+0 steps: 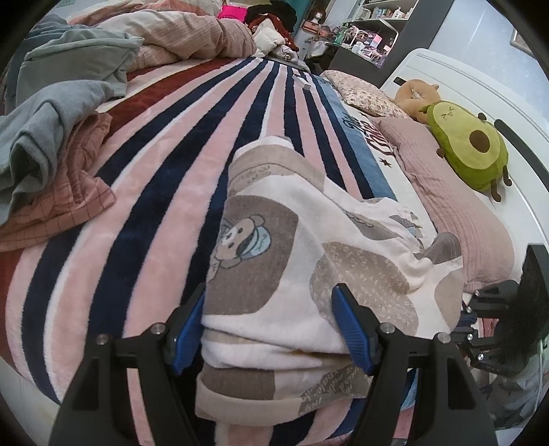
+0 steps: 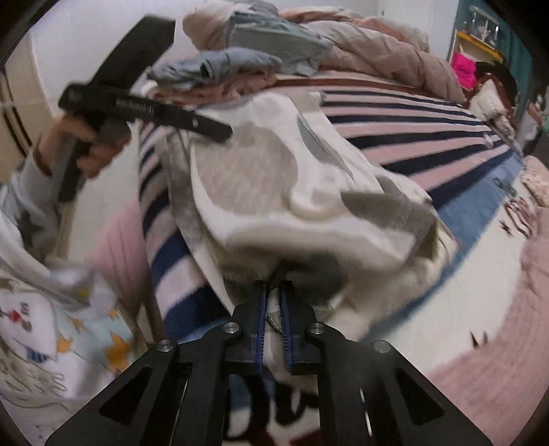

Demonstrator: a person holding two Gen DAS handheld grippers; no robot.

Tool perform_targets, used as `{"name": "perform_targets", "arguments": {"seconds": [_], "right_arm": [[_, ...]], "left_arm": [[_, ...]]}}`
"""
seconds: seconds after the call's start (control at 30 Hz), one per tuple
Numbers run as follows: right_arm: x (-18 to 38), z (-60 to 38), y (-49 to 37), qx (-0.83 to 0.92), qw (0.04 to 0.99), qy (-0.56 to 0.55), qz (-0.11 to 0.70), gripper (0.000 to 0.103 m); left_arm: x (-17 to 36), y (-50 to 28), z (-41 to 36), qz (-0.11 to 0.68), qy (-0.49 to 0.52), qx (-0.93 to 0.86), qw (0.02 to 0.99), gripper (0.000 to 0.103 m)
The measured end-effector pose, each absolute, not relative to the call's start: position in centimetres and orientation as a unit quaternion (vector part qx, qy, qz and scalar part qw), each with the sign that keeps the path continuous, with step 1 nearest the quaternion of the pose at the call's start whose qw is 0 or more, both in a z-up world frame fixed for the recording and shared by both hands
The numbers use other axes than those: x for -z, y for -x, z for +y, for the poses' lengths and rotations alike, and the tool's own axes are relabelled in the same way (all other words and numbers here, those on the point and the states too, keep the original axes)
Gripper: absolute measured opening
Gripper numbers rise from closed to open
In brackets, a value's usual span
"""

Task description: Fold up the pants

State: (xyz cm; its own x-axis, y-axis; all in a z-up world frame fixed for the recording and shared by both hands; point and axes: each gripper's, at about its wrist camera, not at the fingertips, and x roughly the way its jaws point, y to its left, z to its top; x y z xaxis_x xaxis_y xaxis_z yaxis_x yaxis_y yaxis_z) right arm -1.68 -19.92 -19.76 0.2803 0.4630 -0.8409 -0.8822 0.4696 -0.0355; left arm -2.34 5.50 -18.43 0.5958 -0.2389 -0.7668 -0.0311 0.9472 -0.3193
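The pants (image 1: 302, 260) are cream fleece with brown patches and a bear print, lying bunched on the striped blanket (image 1: 164, 178). My left gripper (image 1: 271, 329) is wide open, its blue pads (image 1: 353, 329) on either side of the pants' near folded edge, not closed on it. In the right wrist view the pants (image 2: 274, 185) are lifted into a hump. My right gripper (image 2: 273, 302) is shut on a fold of the pants' edge. The left gripper (image 2: 144, 106) and the hand holding it show at the upper left there. The right gripper's body (image 1: 501, 326) shows at the left view's right edge.
A heap of grey and pink clothes (image 1: 51, 137) lies at the left of the bed, a rumpled duvet (image 1: 178, 37) at the far end. An avocado plush (image 1: 470, 147) and pillows (image 1: 367, 96) lie by the white headboard (image 1: 456, 82). Shelves (image 1: 370, 27) stand beyond.
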Motion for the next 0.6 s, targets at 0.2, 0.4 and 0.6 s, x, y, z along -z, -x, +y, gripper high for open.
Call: {"name": "perform_targets", "arguments": {"seconds": [0.2, 0.4, 0.6], "right_arm": [[19.4, -22.5, 3.3, -0.342, 0.814, 0.214, 0.417, 0.000], [17.7, -24.3, 5.4, -0.297, 0.869, 0.094, 0.385, 0.015], [18.4, -21.4, 4.4, -0.242, 0.894, 0.096, 0.365, 0.046]], "left_arm": [[18.4, 2.7, 5.4, 0.445, 0.147, 0.061, 0.881, 0.067], [18.2, 3.0, 5.8, 0.443, 0.151, 0.060, 0.882, 0.067], [17.9, 3.3, 5.7, 0.440, 0.145, 0.059, 0.884, 0.067]]}}
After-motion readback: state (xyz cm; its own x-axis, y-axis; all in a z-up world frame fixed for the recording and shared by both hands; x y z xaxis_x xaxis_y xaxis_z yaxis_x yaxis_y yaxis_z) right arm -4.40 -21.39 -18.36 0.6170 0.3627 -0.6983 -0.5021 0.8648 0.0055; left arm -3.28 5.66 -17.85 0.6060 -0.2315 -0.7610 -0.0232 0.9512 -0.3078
